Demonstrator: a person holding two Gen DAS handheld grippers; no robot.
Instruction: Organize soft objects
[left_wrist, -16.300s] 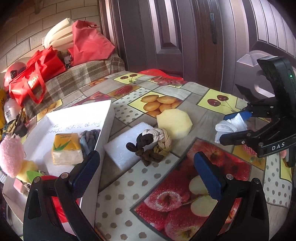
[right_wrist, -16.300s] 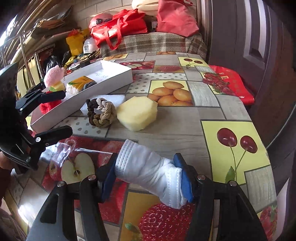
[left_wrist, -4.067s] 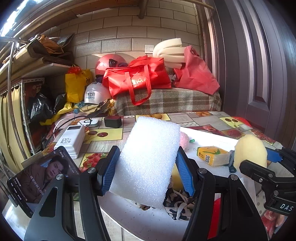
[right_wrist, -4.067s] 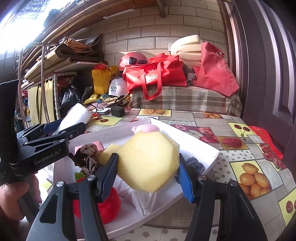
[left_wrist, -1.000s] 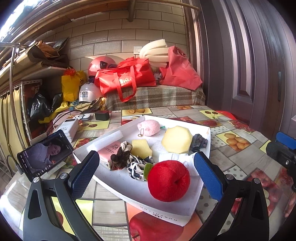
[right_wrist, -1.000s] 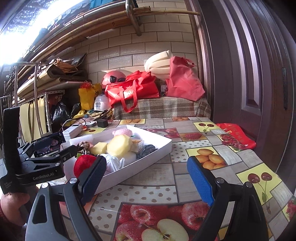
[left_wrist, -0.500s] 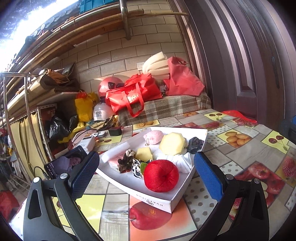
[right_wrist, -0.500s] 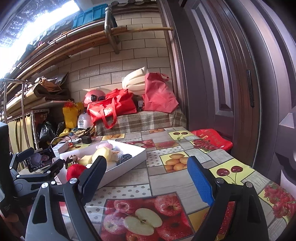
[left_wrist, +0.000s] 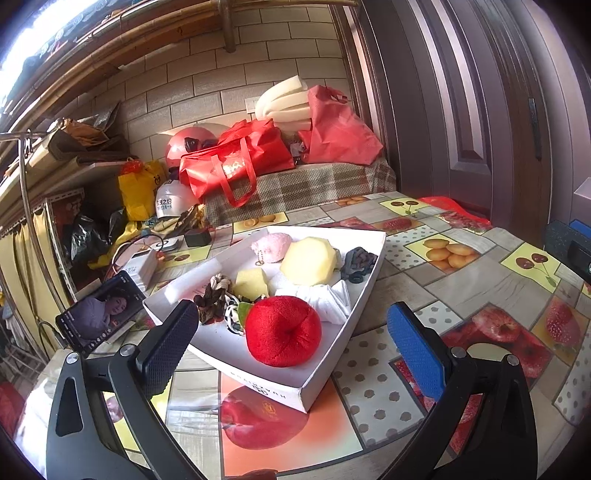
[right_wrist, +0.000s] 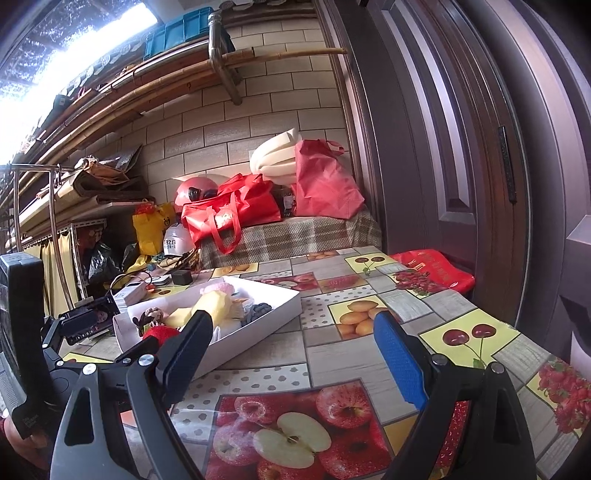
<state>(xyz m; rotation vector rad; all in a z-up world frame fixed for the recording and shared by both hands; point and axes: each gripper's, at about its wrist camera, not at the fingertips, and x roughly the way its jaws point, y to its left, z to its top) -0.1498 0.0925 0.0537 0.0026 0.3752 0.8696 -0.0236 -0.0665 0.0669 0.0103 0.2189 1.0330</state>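
A white box (left_wrist: 364, 295) on the fruit-print table holds the soft things: a red plush apple (left_wrist: 282, 335), a yellow octagonal sponge (left_wrist: 308, 261), a small yellow sponge (left_wrist: 251, 282), a pink pompom (left_wrist: 271, 248), a brown and cream rope knot (left_wrist: 216, 295), a white cloth (left_wrist: 325, 298) and a dark knit piece (left_wrist: 356, 260). My left gripper (left_wrist: 291, 349) stands open just short of the box's near corner, nothing between its fingers. My right gripper (right_wrist: 291, 350) is open over the bare tablecloth, to the right of the same box (right_wrist: 266, 319). In the right wrist view the left gripper's body (right_wrist: 40, 354) shows at the left edge.
A phone (left_wrist: 98, 314) leans left of the box, with a white power bank (left_wrist: 140, 266) and a black adapter (left_wrist: 197, 236) behind it. Red bags (left_wrist: 236, 162), helmets and foam rolls sit on a plaid-covered bench at the back. A dark door (left_wrist: 480, 110) stands at the right.
Both grippers have drawn back from the box, so it looks smaller and farther off. The soft things in the box have not moved, and both pairs of jaws stay wide.
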